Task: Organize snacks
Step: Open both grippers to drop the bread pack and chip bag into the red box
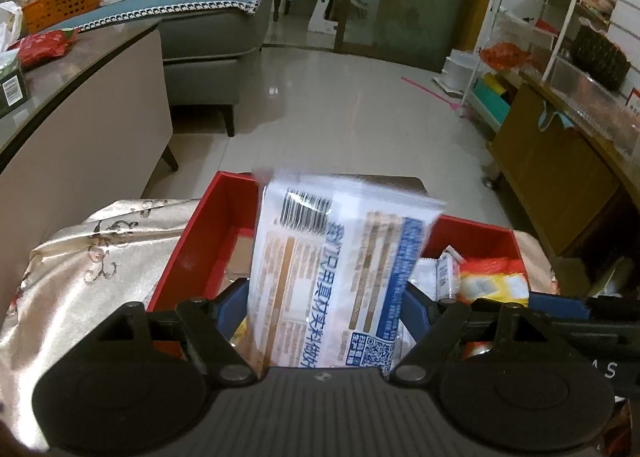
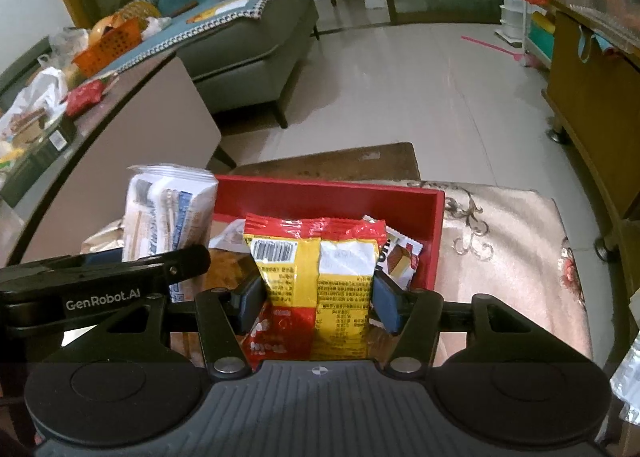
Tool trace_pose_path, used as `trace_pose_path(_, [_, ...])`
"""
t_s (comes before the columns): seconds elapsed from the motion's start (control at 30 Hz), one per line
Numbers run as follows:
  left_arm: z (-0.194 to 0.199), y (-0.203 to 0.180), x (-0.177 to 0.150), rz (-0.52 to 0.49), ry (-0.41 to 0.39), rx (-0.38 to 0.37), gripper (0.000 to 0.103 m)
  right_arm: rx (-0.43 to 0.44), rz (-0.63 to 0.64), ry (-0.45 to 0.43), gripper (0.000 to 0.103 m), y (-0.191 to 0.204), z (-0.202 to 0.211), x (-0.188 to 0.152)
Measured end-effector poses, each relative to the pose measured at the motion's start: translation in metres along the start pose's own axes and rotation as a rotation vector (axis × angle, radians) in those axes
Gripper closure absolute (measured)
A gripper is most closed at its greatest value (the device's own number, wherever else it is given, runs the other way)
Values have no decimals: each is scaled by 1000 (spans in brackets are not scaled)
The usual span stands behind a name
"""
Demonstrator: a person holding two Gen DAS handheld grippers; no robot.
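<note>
Holding snack packs (image 2: 316, 273) over red box (image 2: 434, 217).

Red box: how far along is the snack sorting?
Done: the red box already has a small wrapped snack in it. In hand: the left gripper grips a white-and-blue packet and the right gripper a yellow-and-red packet, both over the box. Left: release both. A red packet and other items remain on the side table.

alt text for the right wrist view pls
The right gripper clamps a red and yellow snack bag over a red box on a patterned cloth. At left, the left gripper holds a white packet.
</note>
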State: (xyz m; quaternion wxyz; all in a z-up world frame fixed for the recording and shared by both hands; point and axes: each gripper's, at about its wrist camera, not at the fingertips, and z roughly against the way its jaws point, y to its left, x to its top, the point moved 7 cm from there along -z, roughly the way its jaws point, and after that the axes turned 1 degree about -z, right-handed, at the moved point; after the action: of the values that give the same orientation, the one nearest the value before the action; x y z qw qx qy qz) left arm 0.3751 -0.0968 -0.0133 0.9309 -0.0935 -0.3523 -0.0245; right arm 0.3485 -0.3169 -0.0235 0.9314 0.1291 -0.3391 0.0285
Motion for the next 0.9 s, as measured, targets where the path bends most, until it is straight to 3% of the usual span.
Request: trace_pose_path(0.9, [23, 6, -5, -23, -25, 5, 31, -9, 39, -3, 25, 11, 12, -5])
